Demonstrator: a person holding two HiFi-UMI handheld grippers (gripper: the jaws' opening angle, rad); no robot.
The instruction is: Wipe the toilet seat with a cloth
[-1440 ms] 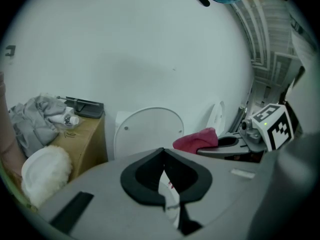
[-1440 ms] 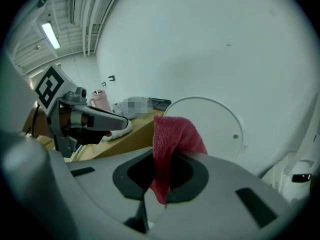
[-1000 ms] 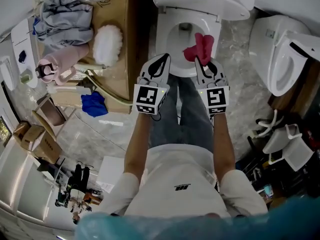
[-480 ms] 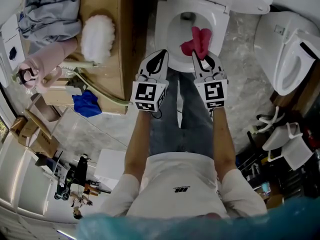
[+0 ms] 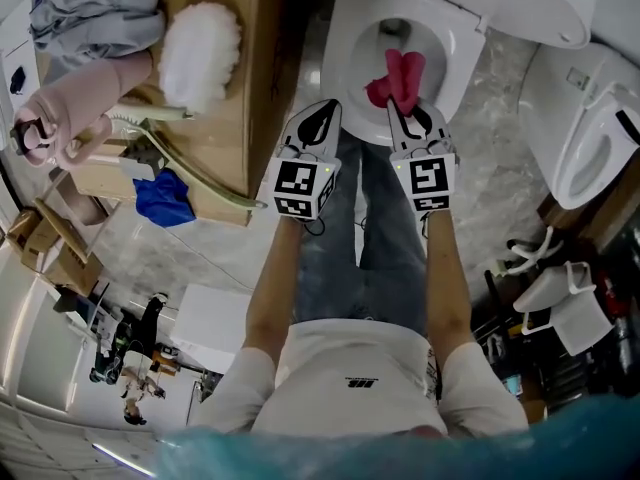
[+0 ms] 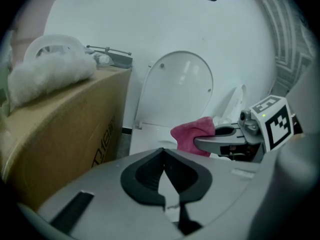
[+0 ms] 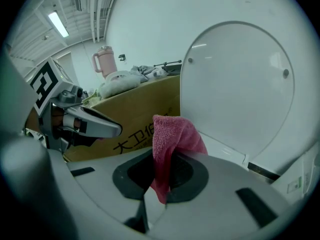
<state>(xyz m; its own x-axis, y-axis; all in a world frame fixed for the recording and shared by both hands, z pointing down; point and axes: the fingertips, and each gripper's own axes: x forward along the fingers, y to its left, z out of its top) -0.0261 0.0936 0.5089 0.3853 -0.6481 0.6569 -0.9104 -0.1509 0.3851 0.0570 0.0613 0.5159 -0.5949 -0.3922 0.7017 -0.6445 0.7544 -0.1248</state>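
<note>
A white toilet (image 5: 452, 76) with its lid (image 7: 240, 79) raised stands at the top of the head view. My right gripper (image 5: 405, 114) is shut on a pink cloth (image 5: 395, 78) that hangs over the near part of the seat rim (image 5: 345, 86). The same cloth (image 7: 167, 144) bulges out between the jaws in the right gripper view. My left gripper (image 5: 322, 120) is shut and holds nothing, just left of the bowl's front edge. In the left gripper view the cloth (image 6: 194, 134) and the right gripper (image 6: 215, 145) show in front of the lid (image 6: 177, 91).
A cardboard box (image 5: 225, 98) stands close left of the toilet, with a white fluffy duster (image 5: 198, 56), grey clothes (image 5: 95, 3) and a pink bottle (image 5: 60, 118) by it. A blue rag (image 5: 160, 196) lies below. A second white toilet (image 5: 590, 133) is at right.
The view has shifted, so the toilet now sits higher and more to the right. Both grippers keep their places side by side, the right one still on the cloth over the bowl.
</note>
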